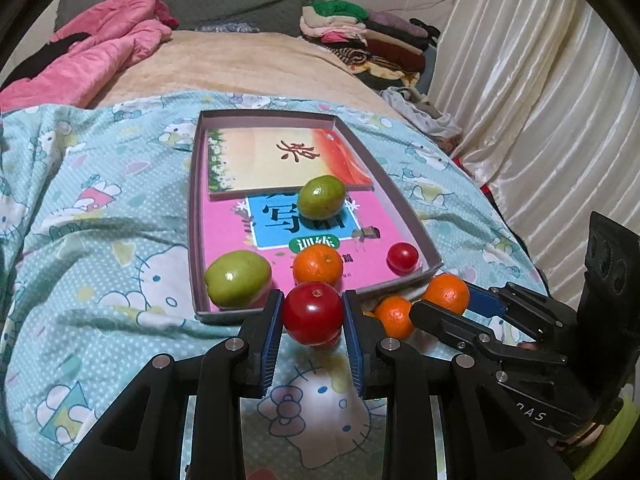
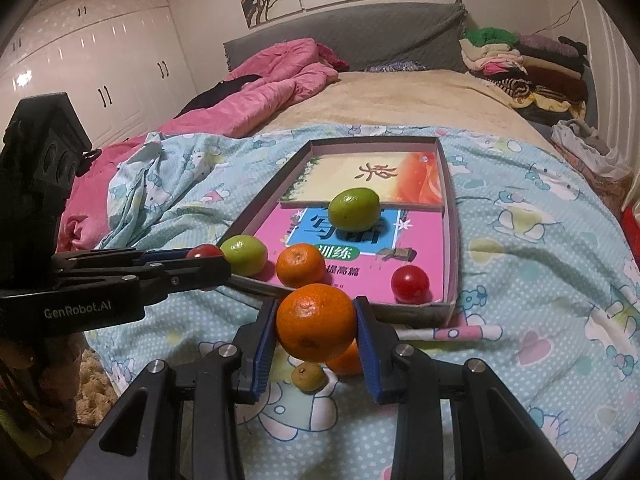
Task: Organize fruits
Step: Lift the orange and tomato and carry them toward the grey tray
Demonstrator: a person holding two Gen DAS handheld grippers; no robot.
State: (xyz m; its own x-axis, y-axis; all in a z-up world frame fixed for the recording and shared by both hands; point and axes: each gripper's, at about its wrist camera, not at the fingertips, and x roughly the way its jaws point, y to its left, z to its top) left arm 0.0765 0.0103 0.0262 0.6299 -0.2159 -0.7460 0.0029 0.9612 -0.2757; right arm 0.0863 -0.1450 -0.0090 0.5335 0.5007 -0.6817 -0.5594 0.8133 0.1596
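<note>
Red tomato clamped tight in the left tongs, orange mandarin squeezed in the right tongs, both fruits carried just short of the near edge of the shallow box lying on the bed's patterned quilt. Inside the box, four pieces are already down: a green fruit near the middle, another green fruit at 7 o'clock in the near left corner, a mandarin at 6 o'clock, and a small red tomato at 5 o'clock. So the job looks roughly two thirds done. Still outside on the quilt, below the right tongs, sit one more mandarin and a small brownish-green fruit. Two in the air, two to fetch, by this count.
</note>
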